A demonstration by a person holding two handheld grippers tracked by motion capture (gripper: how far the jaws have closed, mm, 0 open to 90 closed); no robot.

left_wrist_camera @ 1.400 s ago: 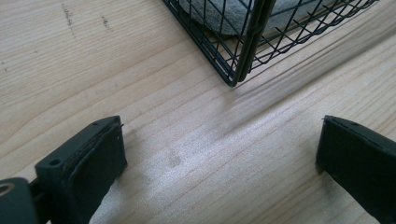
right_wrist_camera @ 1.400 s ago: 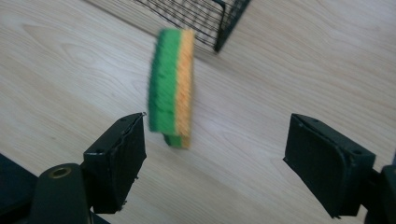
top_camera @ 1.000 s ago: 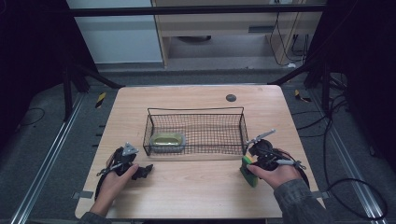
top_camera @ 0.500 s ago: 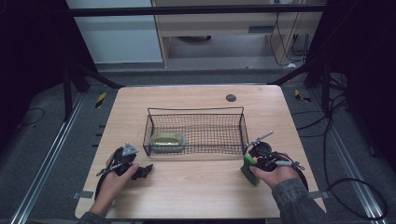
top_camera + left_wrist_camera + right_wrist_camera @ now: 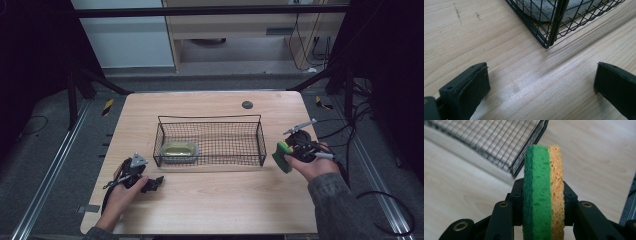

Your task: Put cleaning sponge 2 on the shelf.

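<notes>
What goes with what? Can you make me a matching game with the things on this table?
Things:
1. sponge
2. wire basket
3. left tongs
4. round black spot

States:
A. open over bare wood
B. squeezed in the right tongs
C. at the table's far edge
D. mid-table, with a grey-rimmed dish inside

Pairs: 1-B, 2-D, 3-A, 4-C

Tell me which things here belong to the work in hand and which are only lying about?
In the job:
- sponge, clamped in the right gripper
- wire basket, beside it
- soap dish, already in the basket

Lying about:
- left gripper, open, resting on the table
- dark disc at the table's far edge
</notes>
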